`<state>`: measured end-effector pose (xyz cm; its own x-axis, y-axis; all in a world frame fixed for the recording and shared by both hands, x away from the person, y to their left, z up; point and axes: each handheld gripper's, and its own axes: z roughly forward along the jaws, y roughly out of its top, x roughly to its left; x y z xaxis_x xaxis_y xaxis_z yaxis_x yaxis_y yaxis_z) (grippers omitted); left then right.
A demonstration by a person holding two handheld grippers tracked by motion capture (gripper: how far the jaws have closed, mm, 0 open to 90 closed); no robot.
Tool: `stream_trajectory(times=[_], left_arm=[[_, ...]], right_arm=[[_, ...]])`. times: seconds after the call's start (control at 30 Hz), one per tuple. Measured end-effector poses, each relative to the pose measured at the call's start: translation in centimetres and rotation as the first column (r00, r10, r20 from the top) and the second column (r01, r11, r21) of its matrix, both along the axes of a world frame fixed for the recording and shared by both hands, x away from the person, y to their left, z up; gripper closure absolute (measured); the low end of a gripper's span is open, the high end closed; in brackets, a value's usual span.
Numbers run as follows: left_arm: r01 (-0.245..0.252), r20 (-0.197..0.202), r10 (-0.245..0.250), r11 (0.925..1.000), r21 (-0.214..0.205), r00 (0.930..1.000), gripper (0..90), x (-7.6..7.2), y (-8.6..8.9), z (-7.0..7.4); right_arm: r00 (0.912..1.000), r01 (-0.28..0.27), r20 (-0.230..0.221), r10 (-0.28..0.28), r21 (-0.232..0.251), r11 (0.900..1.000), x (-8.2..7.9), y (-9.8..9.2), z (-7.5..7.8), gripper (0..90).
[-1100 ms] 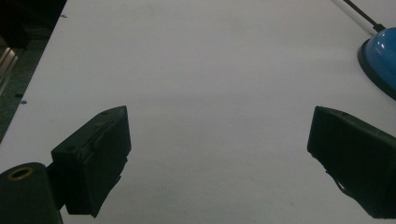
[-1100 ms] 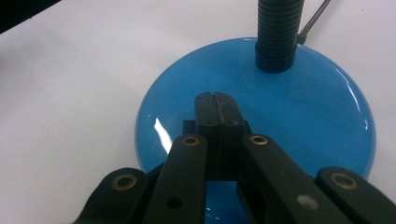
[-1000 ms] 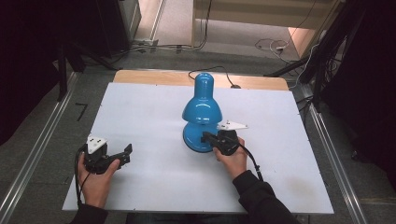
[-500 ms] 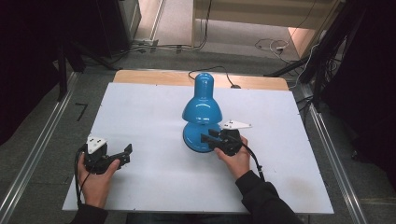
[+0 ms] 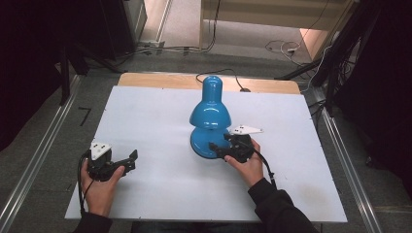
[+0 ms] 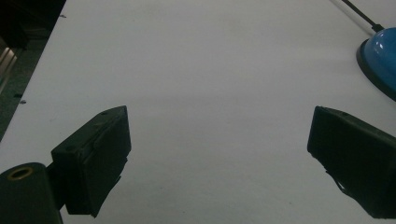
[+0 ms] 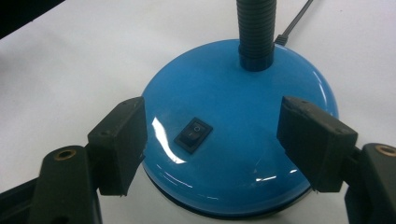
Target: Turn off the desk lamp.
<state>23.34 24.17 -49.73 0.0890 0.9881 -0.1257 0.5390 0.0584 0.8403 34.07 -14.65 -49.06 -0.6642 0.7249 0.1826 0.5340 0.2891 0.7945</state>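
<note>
A glossy blue desk lamp (image 5: pixel 210 114) with a domed shade and round base stands near the middle of the white table (image 5: pixel 145 111), its black cord running off the far edge. The right tongs (image 7: pixel 210 140) sit spread wide at the lamp's base, jaws either side of the small black rocker switch (image 7: pixel 193 134). The left tongs (image 6: pixel 219 158) rest well left of the lamp, spread over bare tabletop.

Flat white rectangular surface (image 5: pixel 145 116) with a bare wooden strip along its far edge – one glossy blue desk lamp (image 5: pixel 210 109) stands on it, right of centre, black cord trailing rearward.
</note>
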Motion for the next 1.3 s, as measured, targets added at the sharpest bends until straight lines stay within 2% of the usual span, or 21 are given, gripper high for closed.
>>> stream_trajectory(times=[1.3], left_arm=[[0.004,-0.003,-0.004,1.0,-0.005,1.0,6.7,0.1,0.0,-0.1]], right_arm=[[0.9994,0.035,0.003,-0.035,-0.031,0.9989,-0.7,-3.2,0.6,21.4]])
